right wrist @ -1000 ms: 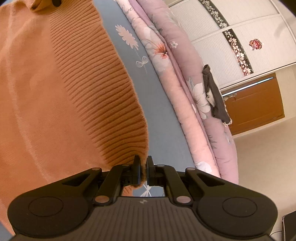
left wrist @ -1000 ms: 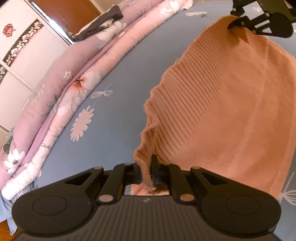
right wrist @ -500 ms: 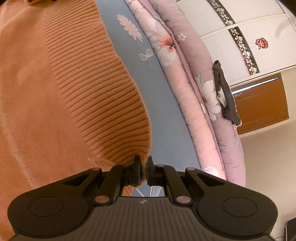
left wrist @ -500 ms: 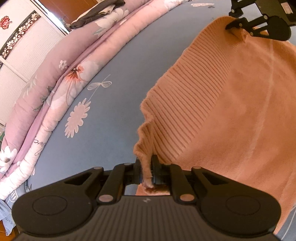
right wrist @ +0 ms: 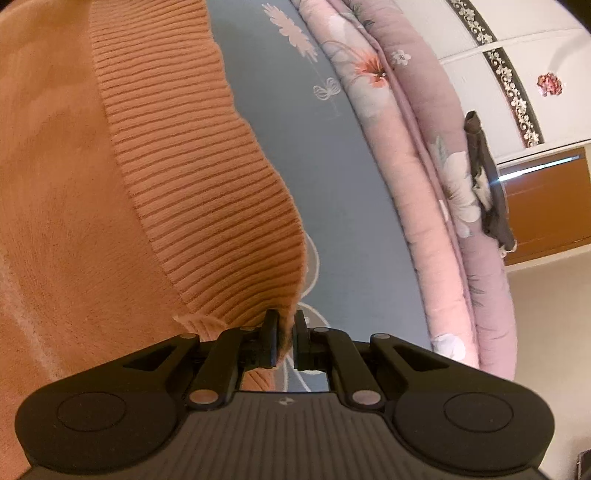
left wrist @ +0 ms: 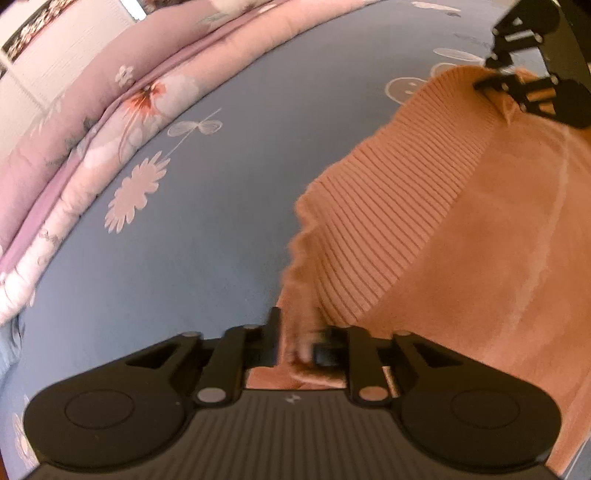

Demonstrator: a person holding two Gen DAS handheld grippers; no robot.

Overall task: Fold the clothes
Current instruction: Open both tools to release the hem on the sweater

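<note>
An orange knit sweater (left wrist: 461, 229) lies spread on the blue flowered bedsheet (left wrist: 207, 229), its ribbed hem (right wrist: 192, 177) running between my two grippers. In the left wrist view my left gripper (left wrist: 297, 339) is low over the sheet. Its jaws stand a little apart and one hem corner sits loosely between them, blurred. In the right wrist view my right gripper (right wrist: 284, 339) is shut on the other hem corner. That right gripper (left wrist: 487, 74) also shows at the top right of the left wrist view, pinching the hem.
A rolled pink and mauve floral quilt (left wrist: 110, 122) runs along the far side of the bed, and the same quilt (right wrist: 436, 192) carries a dark garment (right wrist: 487, 192). White wardrobe doors (right wrist: 517, 33) and a brown wooden panel (right wrist: 546, 206) stand beyond.
Both grippers have come down closer to the sheet with the hem. The left jaws, tight on the corner before, have parted; the right jaws stay closed.
</note>
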